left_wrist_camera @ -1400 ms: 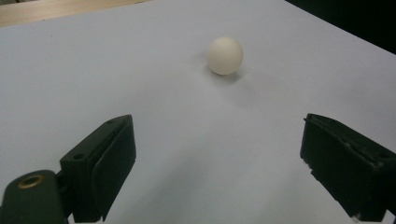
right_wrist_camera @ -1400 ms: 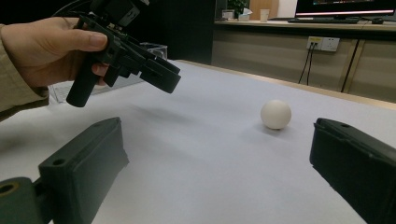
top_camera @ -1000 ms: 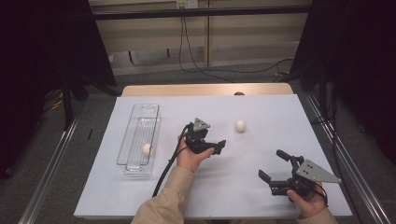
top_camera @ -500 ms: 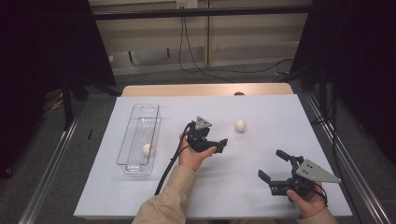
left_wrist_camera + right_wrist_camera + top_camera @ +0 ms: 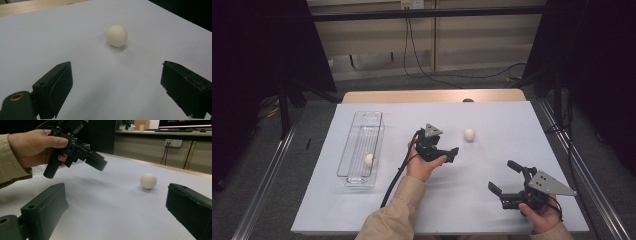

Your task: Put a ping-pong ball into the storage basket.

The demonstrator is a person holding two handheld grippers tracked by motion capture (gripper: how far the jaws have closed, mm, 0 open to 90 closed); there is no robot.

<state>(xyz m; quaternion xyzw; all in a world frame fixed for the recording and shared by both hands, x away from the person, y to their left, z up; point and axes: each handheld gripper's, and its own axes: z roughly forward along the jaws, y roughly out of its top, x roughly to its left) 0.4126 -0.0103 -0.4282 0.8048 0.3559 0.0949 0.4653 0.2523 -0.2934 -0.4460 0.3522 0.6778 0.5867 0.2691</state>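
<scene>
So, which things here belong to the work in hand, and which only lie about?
In the work:
- left gripper, open, aimed at the loose ball
- loose ball on the table
- clear tray with a ball inside

Lying about:
- right gripper, open, idle
- floor cables

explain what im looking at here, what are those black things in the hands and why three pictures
A person sits at a table covered in white paper and holds a hand-held gripper in each hand, each with two black fingers. The high view looks down from above: the left gripper is held above the middle of the table, the right gripper near the front edge. The other two pictures come from cameras riding on each gripper, looking out between its own fingers. Both grippers are open and hold nothing. A white ball lies loose on the paper, ahead of the left gripper. A second ball sits inside a clear plastic tray at the left.
</scene>
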